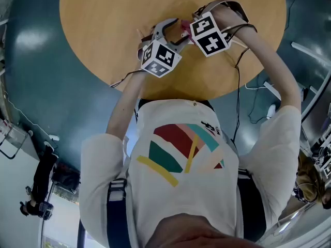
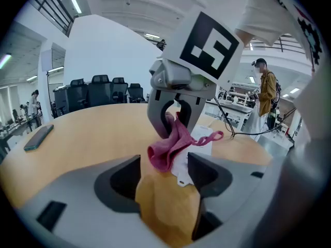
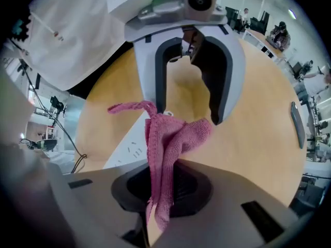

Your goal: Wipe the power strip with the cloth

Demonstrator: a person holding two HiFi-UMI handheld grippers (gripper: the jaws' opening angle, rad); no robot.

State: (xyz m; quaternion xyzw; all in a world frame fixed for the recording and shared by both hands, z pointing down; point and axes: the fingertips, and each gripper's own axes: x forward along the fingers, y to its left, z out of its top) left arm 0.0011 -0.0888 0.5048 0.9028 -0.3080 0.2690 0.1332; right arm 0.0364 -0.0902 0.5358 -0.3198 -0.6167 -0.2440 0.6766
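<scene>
Right hand-held gripper (image 3: 155,205) pinches pink cloth (image 3: 170,138) over power strip (image 3: 129,149); left hand-held gripper (image 2: 165,165) open.

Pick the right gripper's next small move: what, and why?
Probably lower the right gripper slightly so the pink cloth presses onto the white power strip. Its jaws are shut on the cloth, which hangs bunched over the strip's end; firm contact can't be confirmed. The left gripper is open and holds nothing.
</scene>
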